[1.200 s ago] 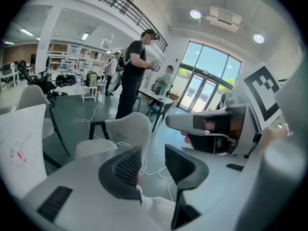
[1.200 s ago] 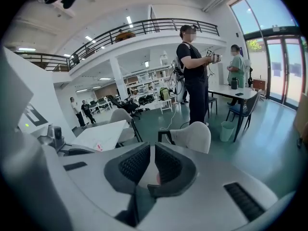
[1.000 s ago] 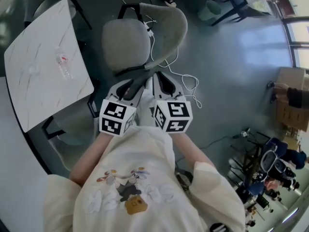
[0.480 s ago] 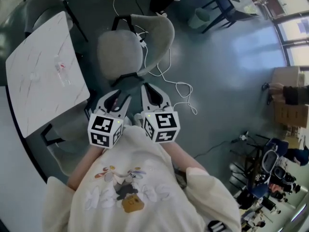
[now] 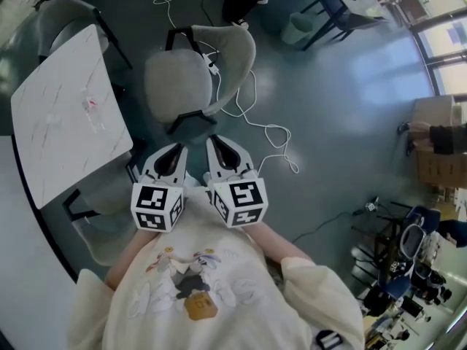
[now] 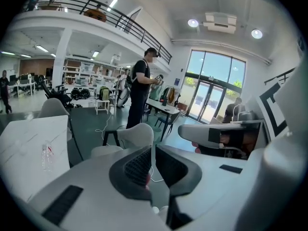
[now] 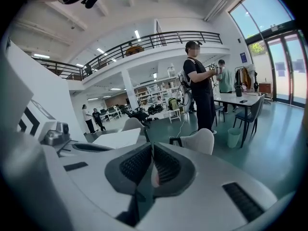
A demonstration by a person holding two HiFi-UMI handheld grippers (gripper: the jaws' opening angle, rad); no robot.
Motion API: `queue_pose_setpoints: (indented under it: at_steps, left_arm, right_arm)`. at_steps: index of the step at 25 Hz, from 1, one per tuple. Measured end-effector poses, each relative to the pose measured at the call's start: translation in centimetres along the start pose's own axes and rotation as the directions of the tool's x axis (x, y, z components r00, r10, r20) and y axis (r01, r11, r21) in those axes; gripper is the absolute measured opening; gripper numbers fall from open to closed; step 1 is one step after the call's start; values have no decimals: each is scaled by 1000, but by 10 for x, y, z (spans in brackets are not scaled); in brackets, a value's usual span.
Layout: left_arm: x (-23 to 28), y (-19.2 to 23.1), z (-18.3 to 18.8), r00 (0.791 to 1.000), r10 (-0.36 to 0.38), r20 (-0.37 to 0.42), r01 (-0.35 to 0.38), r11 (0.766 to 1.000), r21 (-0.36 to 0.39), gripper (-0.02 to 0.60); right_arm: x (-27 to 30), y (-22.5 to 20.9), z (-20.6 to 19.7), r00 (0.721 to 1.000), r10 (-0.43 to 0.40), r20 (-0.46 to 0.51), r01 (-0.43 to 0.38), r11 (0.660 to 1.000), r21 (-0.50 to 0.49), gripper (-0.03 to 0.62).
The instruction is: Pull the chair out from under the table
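The grey shell chair (image 5: pixel 179 79) stands out on the floor to the right of the white marble-top table (image 5: pixel 62 115), seat bare. It shows small ahead in the left gripper view (image 6: pixel 134 136) and the right gripper view (image 7: pixel 197 141). Both grippers hover side by side close to my chest, well short of the chair and touching nothing. My left gripper (image 5: pixel 172 146) (image 6: pixel 153 150) is closing its jaws, down to a thin gap with nothing between them. My right gripper (image 5: pixel 216 140) (image 7: pixel 152 150) is shut and empty.
A white cable (image 5: pixel 270 130) trails across the floor from the chair's right side. Another grey chair (image 5: pixel 62 9) stands behind the table, and one more (image 5: pixel 102 195) is tucked at its near side. A person (image 7: pixel 199 81) stands beyond the chair. A dark chair (image 5: pixel 343 6) and a bin (image 5: pixel 299 24) are far right.
Both grippers have drawn back from the chair toward my body and risen a little. The left jaws have gone from wide apart to nearly together. The chair has stayed where it was.
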State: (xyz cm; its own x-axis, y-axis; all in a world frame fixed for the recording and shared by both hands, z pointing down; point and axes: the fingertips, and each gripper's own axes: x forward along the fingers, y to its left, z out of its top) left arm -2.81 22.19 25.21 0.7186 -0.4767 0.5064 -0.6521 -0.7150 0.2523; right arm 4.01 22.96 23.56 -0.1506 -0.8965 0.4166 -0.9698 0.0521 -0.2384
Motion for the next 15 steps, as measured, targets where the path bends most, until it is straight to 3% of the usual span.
queue_pose_setpoints:
  at_steps: [3,15]
  left_arm:
    - [2,-2,1,1000,9,0,-9,1000,-6,9]
    - [1,-11,7,1000,-5,27,4,1000,22,9]
  right_arm:
    - [0,5,-1,1000,23,2,-23,1000,-17,23]
    - [-8,9,-2,999,32,28,-31,999,-30,12]
